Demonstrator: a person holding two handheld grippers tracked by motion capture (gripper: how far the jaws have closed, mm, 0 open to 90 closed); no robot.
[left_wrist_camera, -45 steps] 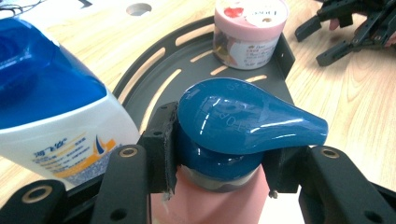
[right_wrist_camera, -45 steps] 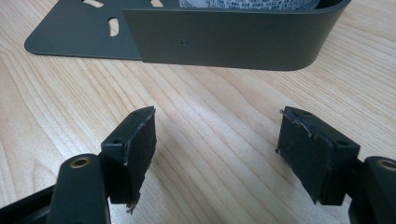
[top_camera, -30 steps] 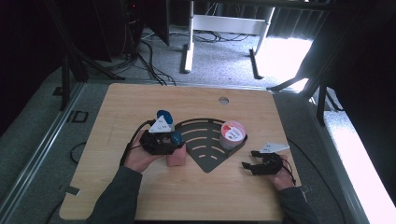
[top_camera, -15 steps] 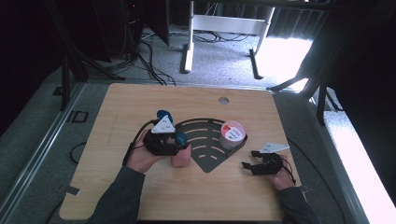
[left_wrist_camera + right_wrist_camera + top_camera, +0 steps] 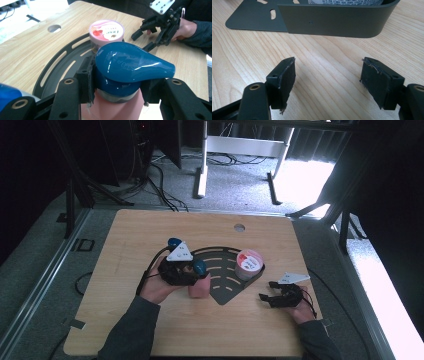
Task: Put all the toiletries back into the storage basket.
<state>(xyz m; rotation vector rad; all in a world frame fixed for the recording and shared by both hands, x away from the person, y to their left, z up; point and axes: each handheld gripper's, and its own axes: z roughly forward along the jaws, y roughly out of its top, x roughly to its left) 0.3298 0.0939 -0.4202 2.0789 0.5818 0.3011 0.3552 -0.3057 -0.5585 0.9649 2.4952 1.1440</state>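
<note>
Grey carpet floor, sunlit patch.

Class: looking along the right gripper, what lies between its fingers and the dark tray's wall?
Bare wooden table: in the right gripper view nothing lies between the right gripper and the tray's curved wall.

In the left gripper view the pink bottle is cut off by the bottom edge, and its neck is hidden behind the blue pump head and the jaws clamped there. In the high view, the left gripper covers most of that bottle. The small print on the lid of the pink tub is too small to read. In the right gripper view the dark tray wall hides nearly all of the tub, and the top edge cuts the rest.
</note>
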